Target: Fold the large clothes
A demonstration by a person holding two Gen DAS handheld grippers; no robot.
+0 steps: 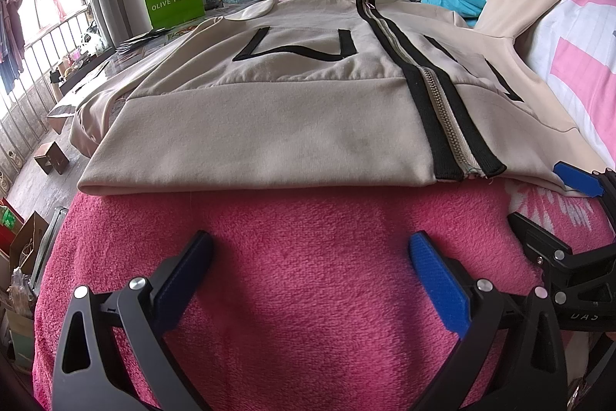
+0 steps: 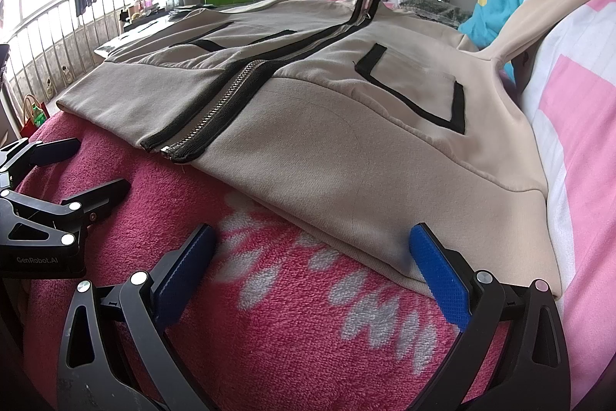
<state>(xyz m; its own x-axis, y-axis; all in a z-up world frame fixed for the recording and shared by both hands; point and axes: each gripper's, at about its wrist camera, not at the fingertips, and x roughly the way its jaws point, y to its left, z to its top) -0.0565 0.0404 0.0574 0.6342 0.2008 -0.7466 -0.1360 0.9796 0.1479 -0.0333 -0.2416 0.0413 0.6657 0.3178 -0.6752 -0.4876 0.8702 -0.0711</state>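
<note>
So, beige zip jacket (image 1: 269, 110) lies flat, front up, on the pink blanket (image 1: 300, 257), zipper (image 1: 442, 114) partly done up. Left gripper (image 1: 308, 257) sits over bare blanket just short of the hem, fingers spread, holding nothing. Right gripper (image 2: 312, 253) is also spread wide, its right finger (image 2: 439, 276) touching the hem's edge. Green shopping bag (image 1: 173, 2) stands in the background.
</note>
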